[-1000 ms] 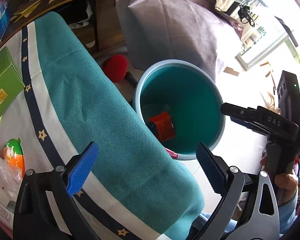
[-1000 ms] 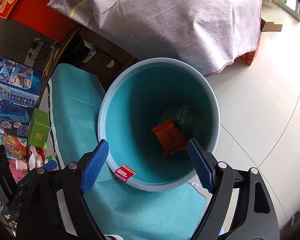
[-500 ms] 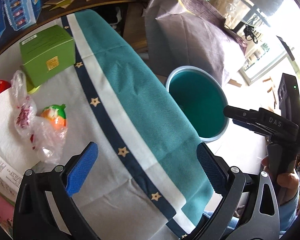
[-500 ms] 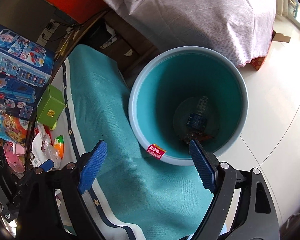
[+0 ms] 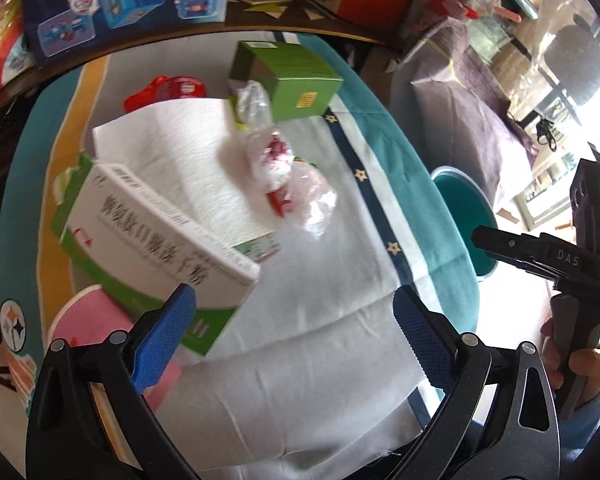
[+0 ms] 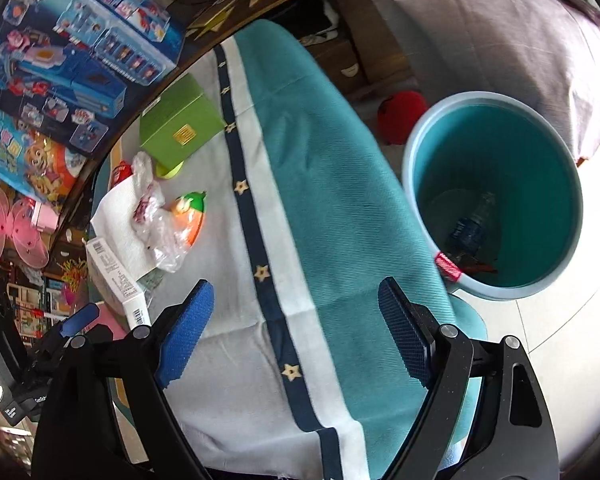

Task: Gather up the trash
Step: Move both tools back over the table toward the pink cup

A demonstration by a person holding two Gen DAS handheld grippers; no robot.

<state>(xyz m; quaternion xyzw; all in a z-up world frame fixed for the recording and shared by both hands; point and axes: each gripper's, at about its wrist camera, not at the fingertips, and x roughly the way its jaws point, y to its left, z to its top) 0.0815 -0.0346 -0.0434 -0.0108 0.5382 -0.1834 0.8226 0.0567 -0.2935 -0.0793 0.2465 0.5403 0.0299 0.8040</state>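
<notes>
With both the left gripper (image 5: 294,336) and right gripper (image 6: 296,334) spread wide and empty above the table, the crinkled clear plastic wrapper (image 5: 296,184), apparently tangled with the orange-and-green toy (image 6: 192,216), could drag it into the round teal plastic bin (image 6: 496,196) beside the table.

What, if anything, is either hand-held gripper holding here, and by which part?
Nothing. The left hand-held gripper and the right hand-held gripper are both open over the tablecloth, with nothing between their pads.
</notes>
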